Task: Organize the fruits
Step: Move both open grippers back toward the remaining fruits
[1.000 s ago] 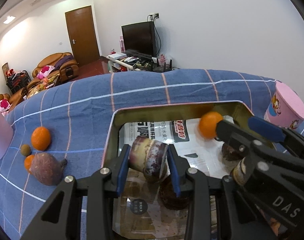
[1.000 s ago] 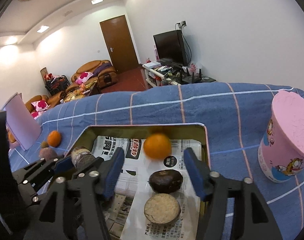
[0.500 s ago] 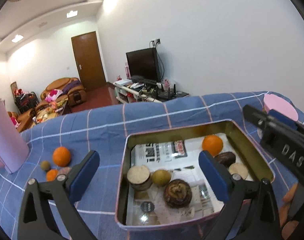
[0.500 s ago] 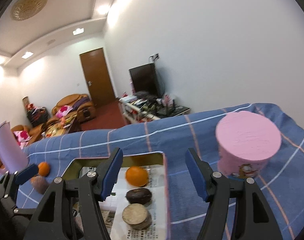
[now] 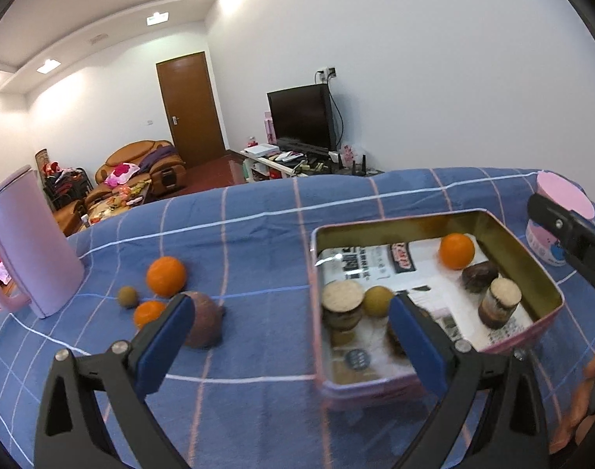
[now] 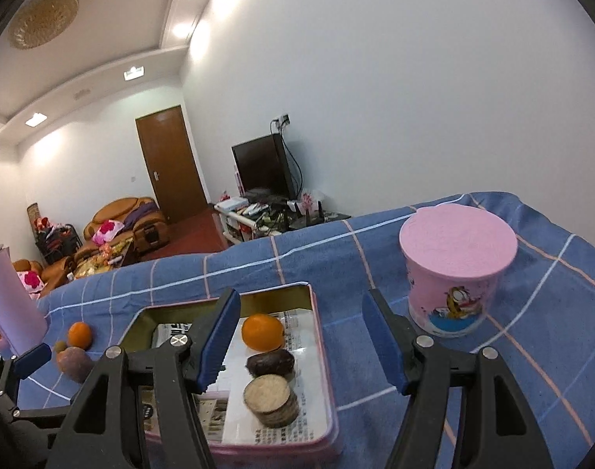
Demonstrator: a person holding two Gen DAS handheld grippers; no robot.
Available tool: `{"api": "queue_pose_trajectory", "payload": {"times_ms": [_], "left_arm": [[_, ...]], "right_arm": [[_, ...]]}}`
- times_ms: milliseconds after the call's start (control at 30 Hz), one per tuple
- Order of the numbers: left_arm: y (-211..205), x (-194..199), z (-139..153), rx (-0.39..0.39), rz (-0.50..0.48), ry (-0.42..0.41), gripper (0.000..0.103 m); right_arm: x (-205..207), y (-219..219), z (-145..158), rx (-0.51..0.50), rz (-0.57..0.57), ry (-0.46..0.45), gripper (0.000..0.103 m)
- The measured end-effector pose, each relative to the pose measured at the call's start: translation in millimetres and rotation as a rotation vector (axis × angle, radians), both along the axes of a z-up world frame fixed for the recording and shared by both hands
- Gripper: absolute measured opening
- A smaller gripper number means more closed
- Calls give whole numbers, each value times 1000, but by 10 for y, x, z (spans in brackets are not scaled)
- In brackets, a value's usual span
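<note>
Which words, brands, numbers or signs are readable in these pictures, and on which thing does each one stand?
"D": white letter on the right claw body, left wrist view; the rest is cut off.
Newspaper lining the tin: bold black headline and a red-and-black logo, too blurred to read.
Pink tub: only a cartoon cat picture; no readable words.
Round black stickers on the tin's paper: too small to read.

My left claw point(image 5: 287, 330) stands wide open with nothing between its blue pads point(image 5: 162, 346), tilted downward. My right claw point(image 6: 301, 340) is about half open (also empty), angled down too, its tip showing beside the left.
</note>
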State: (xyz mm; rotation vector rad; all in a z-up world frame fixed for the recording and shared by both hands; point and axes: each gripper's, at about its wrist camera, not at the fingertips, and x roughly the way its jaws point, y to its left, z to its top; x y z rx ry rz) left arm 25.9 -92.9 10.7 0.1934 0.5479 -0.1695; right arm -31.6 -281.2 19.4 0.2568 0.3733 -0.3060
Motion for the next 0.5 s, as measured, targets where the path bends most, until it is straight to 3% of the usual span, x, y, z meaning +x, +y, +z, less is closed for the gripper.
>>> {"api": "queue_pose_trajectory", "payload": {"times_ms": [500], "left_arm": [[464,-91,-71,7,32,18,102]], "right_arm": [[-113,412,-16,-2,13,23,67]]}}
